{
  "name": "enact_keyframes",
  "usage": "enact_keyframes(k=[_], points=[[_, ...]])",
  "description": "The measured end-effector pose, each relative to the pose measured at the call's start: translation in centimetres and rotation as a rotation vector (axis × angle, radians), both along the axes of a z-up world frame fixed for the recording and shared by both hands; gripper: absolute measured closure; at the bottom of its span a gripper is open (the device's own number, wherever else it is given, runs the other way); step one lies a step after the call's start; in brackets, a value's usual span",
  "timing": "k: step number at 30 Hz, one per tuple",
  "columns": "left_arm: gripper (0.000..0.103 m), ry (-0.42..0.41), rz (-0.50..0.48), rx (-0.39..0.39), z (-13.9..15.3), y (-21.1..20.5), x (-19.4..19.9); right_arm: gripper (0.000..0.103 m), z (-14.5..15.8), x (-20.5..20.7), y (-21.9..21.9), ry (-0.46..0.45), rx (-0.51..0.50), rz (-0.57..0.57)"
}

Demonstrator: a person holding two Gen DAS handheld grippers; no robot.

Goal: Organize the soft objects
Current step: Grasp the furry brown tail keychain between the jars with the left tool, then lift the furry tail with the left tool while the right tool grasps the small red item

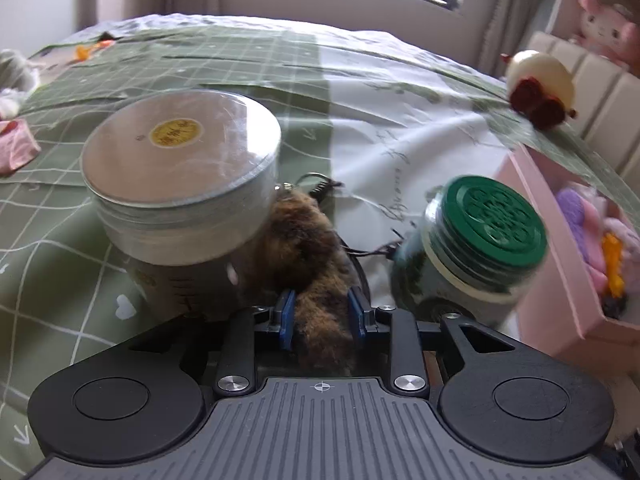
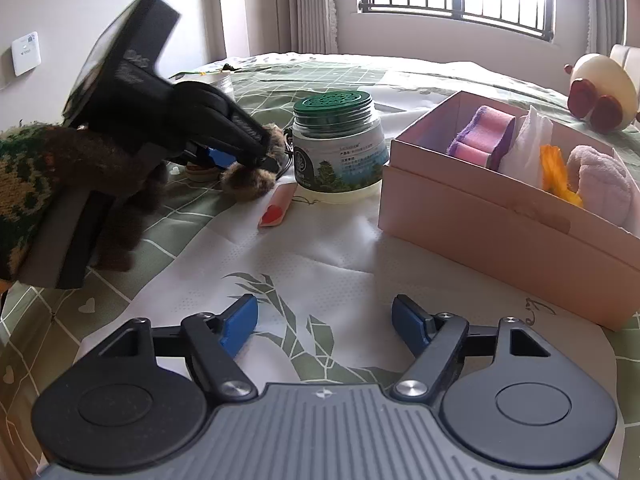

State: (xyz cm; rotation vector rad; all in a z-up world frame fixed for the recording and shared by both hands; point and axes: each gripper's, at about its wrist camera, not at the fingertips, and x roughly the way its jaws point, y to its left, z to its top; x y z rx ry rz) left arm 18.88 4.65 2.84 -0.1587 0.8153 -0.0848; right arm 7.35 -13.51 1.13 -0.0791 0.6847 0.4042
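The left gripper (image 1: 322, 312) clamps the furry brown keychain (image 1: 308, 248), light and squashy, mid-body between its pads, while the right gripper (image 2: 325, 326) gapes empty.

No lettering is legible; the green-lidded jar's (image 2: 338, 148) label is blurred.

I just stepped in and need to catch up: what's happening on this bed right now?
A person with two handheld grippers is sorting soft things into the pink box. The left gripper is shut on a brown furry keychain, lying between a silver-lidded tin and a green-lidded jar. The right gripper hovers open over the bedspread, holding nothing. The box already holds a purple-and-pink sponge, tissue and a pink plush.
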Motion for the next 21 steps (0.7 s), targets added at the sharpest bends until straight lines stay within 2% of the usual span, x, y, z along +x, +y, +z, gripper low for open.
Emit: enact_keyframes(k=[5,10,13,14,18,20,21], points=[[0.083,0.005,-0.053,-0.041,0.0,1.4,-3.8,0.028,0.0,0.0,0.1,0.000,0.000,0.000],[0.083,0.026,-0.090,-0.032,0.8,2.9,-8.3,0.027,0.1,-0.1,0.1,0.000,0.000,-0.001],[0.078,0.043,-0.082,-0.026,2.1,3.6,-9.9,0.027,0.1,-0.1,0.1,0.000,0.000,0.000],[0.076,0.021,-0.073,-0.038,2.7,3.8,-10.2,0.026,0.1,0.0,0.1,0.001,-0.001,0.000],[0.077,-0.107,-0.057,-0.071,4.6,3.5,-9.4,0.026,0.0,0.0,0.2,0.000,-0.003,0.001],[0.077,-0.116,-0.052,-0.034,4.3,2.6,-7.6,0.026,0.0,0.0,0.2,0.000,-0.004,0.001],[0.075,-0.106,-0.056,0.018,3.7,1.8,-6.5,0.026,0.0,0.0,0.3,0.000,-0.005,0.001]])
